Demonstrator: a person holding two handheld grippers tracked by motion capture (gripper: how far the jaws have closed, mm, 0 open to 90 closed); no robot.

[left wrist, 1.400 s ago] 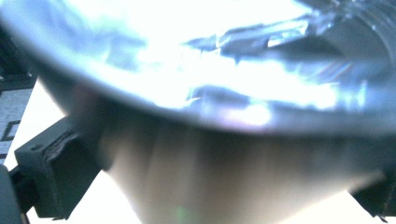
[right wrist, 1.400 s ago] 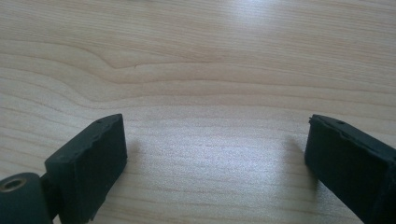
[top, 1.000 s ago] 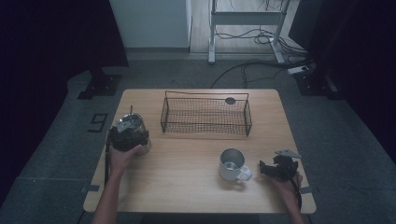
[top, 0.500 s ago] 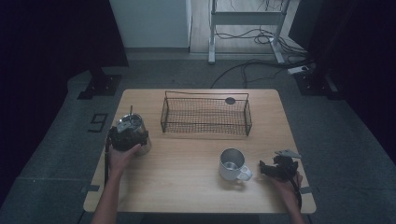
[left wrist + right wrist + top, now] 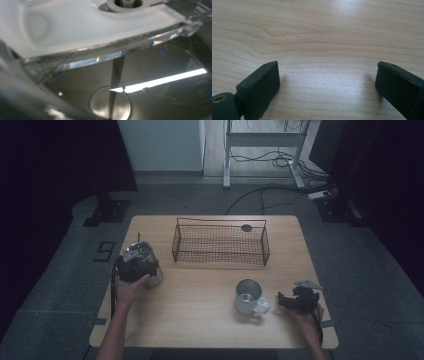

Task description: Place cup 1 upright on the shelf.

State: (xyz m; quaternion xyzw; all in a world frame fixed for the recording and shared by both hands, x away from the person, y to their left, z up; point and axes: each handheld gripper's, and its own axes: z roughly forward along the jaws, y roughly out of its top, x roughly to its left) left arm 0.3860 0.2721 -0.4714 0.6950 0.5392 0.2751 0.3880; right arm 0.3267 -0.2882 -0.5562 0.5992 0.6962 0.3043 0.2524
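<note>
The left gripper [image 5: 136, 268] sat against a steel pitcher [image 5: 145, 265] left of the wire basket [image 5: 220, 242]; its grip could not be told. The right gripper [image 5: 327, 85], fingers spread wide and empty, rested beside the mug [image 5: 248, 296]. Judging by this, nothing was moved yet.

Dim room, grey carpet floor [image 5: 60, 285]

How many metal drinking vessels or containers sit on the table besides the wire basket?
2. A metal mug stands right of centre near the front, beside the right gripper. A steel container stands at the left edge, at the left gripper. None shows in the basket.
</note>
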